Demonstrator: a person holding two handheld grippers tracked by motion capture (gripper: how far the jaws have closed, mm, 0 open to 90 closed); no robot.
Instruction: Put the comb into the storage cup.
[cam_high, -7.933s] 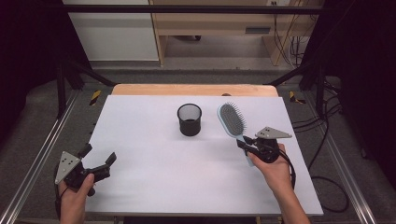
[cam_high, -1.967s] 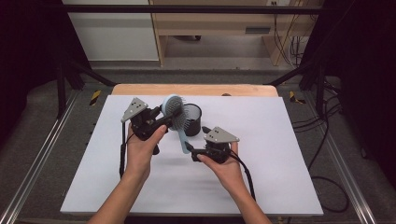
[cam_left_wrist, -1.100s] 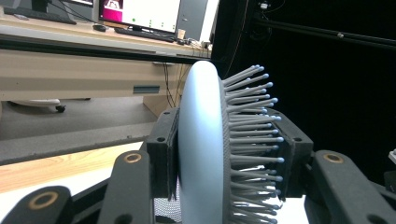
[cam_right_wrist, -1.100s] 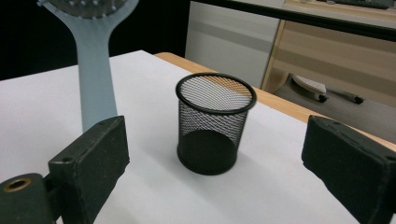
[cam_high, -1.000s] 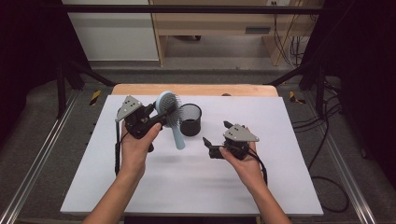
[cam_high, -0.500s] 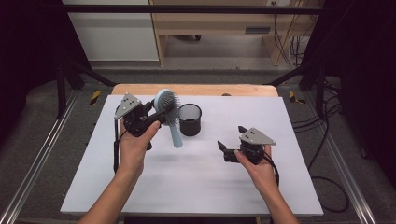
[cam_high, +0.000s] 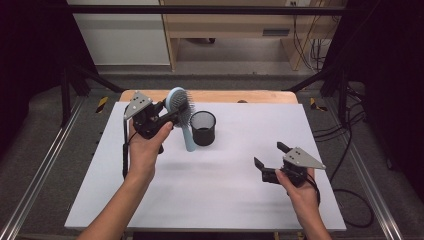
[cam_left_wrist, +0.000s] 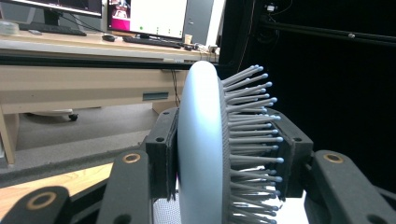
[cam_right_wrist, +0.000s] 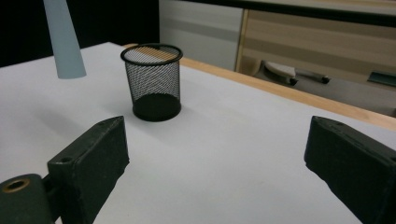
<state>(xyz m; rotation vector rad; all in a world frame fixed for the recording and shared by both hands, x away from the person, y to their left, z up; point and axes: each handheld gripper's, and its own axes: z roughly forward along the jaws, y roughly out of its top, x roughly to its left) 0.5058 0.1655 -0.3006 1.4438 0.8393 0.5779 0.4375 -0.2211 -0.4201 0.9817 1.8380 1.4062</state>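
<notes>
A pale blue hairbrush (cam_high: 181, 112) hangs in the air above the white table (cam_high: 220, 185), handle pointing down, just left of a black mesh cup (cam_high: 203, 128). My left gripper (cam_high: 167, 114) is shut on the brush head; in the left gripper view its jaws clamp the smooth back and the bristles of the hairbrush (cam_left_wrist: 205, 154). My right gripper (cam_high: 270, 161) stands open low over the table's right side, nothing between its jaws. In the right gripper view the mesh cup (cam_right_wrist: 154, 81) stands upright ahead, and the brush handle's tip (cam_right_wrist: 63, 39) hangs at upper left.
The table's wooden far edge (cam_high: 235, 96) runs behind the cup. Metal rails (cam_high: 45, 165) flank the table, and cables (cam_high: 345, 130) lie on the floor at the right. A desk with monitors (cam_left_wrist: 144, 18) shows far off in the left gripper view.
The brush passed from my right gripper to my left, which lifted it upright beside the cup. My right gripper opened and drew back to the right, lower on the table.
</notes>
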